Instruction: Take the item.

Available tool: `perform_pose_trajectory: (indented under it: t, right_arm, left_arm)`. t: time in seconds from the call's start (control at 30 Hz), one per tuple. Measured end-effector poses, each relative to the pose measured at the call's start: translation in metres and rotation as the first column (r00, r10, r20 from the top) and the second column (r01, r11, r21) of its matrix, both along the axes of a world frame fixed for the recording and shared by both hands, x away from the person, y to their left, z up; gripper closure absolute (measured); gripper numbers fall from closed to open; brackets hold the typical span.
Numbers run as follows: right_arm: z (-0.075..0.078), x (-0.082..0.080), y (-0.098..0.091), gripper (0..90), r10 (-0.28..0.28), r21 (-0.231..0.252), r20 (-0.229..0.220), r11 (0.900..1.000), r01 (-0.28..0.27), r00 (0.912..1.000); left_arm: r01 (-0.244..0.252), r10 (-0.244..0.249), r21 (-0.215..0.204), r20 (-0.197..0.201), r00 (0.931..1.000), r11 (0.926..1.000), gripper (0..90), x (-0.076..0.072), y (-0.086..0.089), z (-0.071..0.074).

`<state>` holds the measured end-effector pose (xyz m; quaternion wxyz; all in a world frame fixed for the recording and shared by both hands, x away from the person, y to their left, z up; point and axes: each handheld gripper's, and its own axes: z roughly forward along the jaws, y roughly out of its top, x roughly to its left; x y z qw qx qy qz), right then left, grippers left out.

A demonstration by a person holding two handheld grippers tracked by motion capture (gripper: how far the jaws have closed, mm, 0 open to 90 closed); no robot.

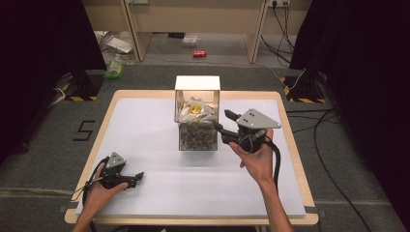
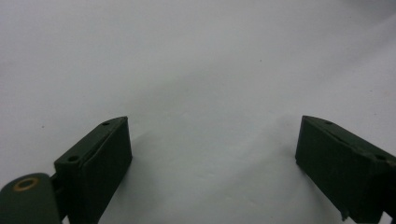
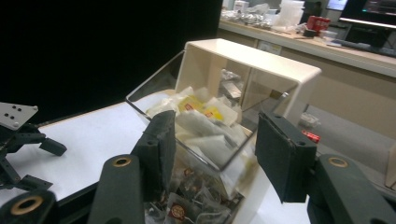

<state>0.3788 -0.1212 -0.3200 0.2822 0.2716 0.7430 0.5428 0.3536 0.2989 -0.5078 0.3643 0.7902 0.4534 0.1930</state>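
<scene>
Box [image 1: 197,116] of sachets sits just left of right hand-held gripper [image 1: 227,122], jaws apart w/ nothing between; left hand-held gripper [image 1: 137,178], also apart, rests well off on worktop [image 1: 145,140].

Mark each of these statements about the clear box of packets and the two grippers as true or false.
1. The clear box stands on the white sheet and holds packets. True.
2. The right gripper grips a yellow packet. False: nothing is between its fingers; they stand apart beside the box's rim.
3. The left gripper rests low at the near left of the table, far from the box. True.
4. The left gripper's fingers are shut. False: they stand wide apart over bare white sheet.
5. The box's white lid is closed over the packets. False: it is tilted back, so the packets lie exposed.
</scene>
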Motion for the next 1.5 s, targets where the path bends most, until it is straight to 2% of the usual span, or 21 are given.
perform_pose_trajectory:
  t: [0.17,0.47,1.03,1.07,1.17,1.27,1.3,1.5]
  right_arm:
    - [0.006,0.012,0.014,51.3,0.038,-0.031,0.004,0.9988,-0.038,0.9993]
    - [0.006,0.027,0.029,53.2,0.082,-0.046,-0.022,0.9955,-0.083,0.9964]
    - [0.002,0.047,0.049,55.1,0.107,-0.121,-0.051,0.9862,-0.113,0.9929]
    - [0.000,0.049,0.050,56.9,0.106,-0.140,-0.063,0.9835,-0.114,0.9923]
    - [-0.003,0.051,0.051,60.8,0.104,-0.157,-0.073,0.9809,-0.115,0.9919]
    - [-0.005,0.053,0.050,73.3,0.111,-0.178,-0.065,0.9766,-0.121,0.9917]
    - [-0.006,0.053,0.050,80.4,0.119,-0.191,-0.060,0.9731,-0.129,0.9910]
    - [-0.004,0.052,0.049,86.5,0.133,-0.204,-0.041,0.9691,-0.138,0.9903]
  left_arm:
    - [0.000,0.000,0.000,0.000,1.0000,1.0000,9.8,0.000,0.000,0.000]
    - [0.001,-0.001,-0.001,0.000,1.0000,1.0000,9.8,0.000,0.000,0.000]
    - [0.001,-0.001,-0.001,0.000,1.0000,1.0000,9.8,0.000,0.000,0.000]
    - [0.001,-0.001,-0.001,0.000,1.0000,1.0000,9.8,0.000,0.000,0.000]
    - [0.001,-0.001,-0.001,0.000,1.0000,1.0000,9.8,0.000,0.000,0.000]
    - [0.001,-0.001,-0.001,0.000,1.0000,1.0000,9.8,0.000,0.000,0.000]
    - [0.001,-0.001,-0.001,0.000,1.0000,1.0000,9.8,0.000,0.000,0.000]
    - [0.001,-0.001,-0.001,0.000,1.0000,1.0000,9.8,0.000,0.000,0.000]
